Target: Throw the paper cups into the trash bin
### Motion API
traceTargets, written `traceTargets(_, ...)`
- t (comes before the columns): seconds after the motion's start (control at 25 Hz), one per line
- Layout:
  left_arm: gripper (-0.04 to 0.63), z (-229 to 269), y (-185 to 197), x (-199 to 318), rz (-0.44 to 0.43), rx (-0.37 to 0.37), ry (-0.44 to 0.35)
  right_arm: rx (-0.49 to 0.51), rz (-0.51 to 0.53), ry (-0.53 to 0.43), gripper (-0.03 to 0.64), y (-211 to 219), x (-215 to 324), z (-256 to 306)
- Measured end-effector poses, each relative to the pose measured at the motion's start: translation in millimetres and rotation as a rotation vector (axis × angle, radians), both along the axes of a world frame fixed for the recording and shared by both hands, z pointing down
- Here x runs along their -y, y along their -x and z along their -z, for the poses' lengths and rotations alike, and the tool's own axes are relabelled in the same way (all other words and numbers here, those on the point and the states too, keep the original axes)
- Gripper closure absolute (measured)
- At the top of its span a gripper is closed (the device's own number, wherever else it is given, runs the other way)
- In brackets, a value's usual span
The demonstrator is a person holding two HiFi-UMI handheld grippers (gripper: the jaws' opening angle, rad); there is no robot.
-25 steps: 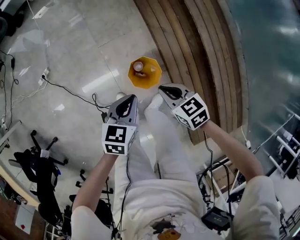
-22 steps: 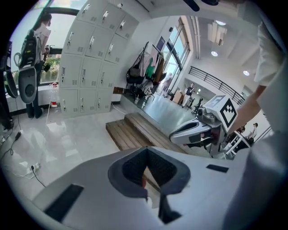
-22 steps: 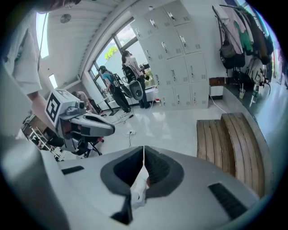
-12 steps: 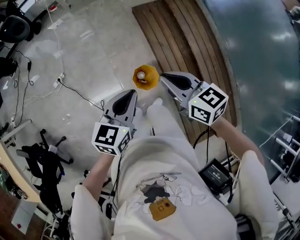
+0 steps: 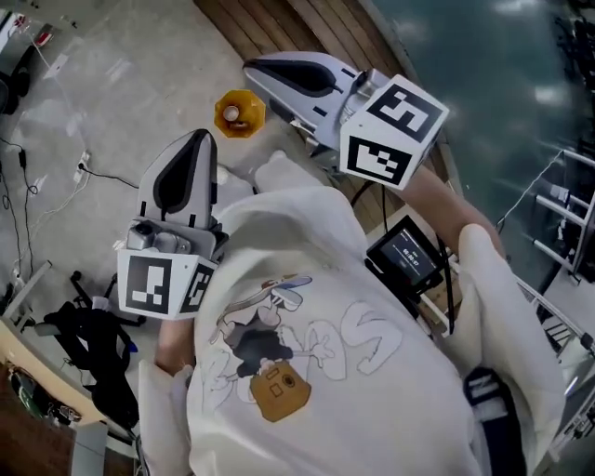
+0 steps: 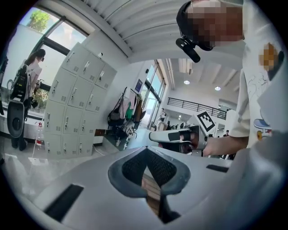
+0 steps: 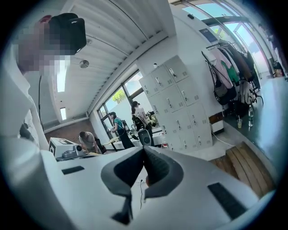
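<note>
A yellow trash bin (image 5: 239, 113) stands on the pale floor at the top of the head view, with a paper cup (image 5: 232, 115) lying inside it. My left gripper (image 5: 198, 138) is held up close to my body, its tip pointing toward the bin but well short of it; its jaws are shut and empty. My right gripper (image 5: 253, 67) is raised higher, to the right of the bin, also shut with nothing in it. The left gripper view has its own closed jaws (image 6: 146, 150) and the right gripper (image 6: 173, 135) beyond them. The right gripper view has closed, empty jaws (image 7: 144, 150).
Wooden decking (image 5: 307, 23) runs along the top right beside a dark glass surface. Cables (image 5: 42, 181) trail over the floor at left, and a black chair (image 5: 88, 344) stands at lower left. Grey lockers (image 6: 74, 105) line a wall. People (image 7: 118, 128) work at desks far off.
Both grippers have risen toward the head camera and appear larger. The bin has slid to the upper left of the view and shrunk. My torso now fills the lower frame.
</note>
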State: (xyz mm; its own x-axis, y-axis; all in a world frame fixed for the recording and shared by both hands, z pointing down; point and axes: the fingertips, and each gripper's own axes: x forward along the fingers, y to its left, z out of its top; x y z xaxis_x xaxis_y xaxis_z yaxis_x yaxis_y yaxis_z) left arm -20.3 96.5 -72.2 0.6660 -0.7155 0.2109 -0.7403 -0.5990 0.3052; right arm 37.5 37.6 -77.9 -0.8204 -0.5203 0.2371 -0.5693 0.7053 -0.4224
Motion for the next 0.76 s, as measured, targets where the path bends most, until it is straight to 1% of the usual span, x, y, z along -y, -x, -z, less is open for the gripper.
traceTargets(0.08, 0.589, 9.1, -4.3, -3.5, -0.017, -0.012, -0.007, -0.003, -0.025, -0.001, 0.609, -7.2, -5.2, 7.0)
traceTargets(0.24, 0.59, 16.7, -15.1, -11.1, -0.039, -0.012, -0.021, 0.007, -0.068, 0.003, 0.609, -23.2, -14.1, 8.6)
traceTargets(0.36, 0.589, 19.2, -25.8, -12.3, -0.049, -0.007, -0.041, 0.007, -0.072, 0.005, 0.609, -32.2, -17.4, 0.9)
traceTargets(0.44, 0.589, 16.4, -29.6, -10.2, -0.049, -0.005, -0.041, 0.004, -0.069, 0.014, 0.609, -35.8, -16.6, -8.5)
traceTargets(0.56, 0.589, 13.8, -27.7, -7.0, -0.045, -0.011, -0.032, 0.001, -0.064, 0.032, 0.609, -34.0, -14.3, -14.8)
traceTargets(0.76, 0.591, 22.4, -18.5, -10.0, -0.045, -0.022, -0.032, 0.003, -0.061, 0.039, 0.609, -23.4, -17.9, -6.7)
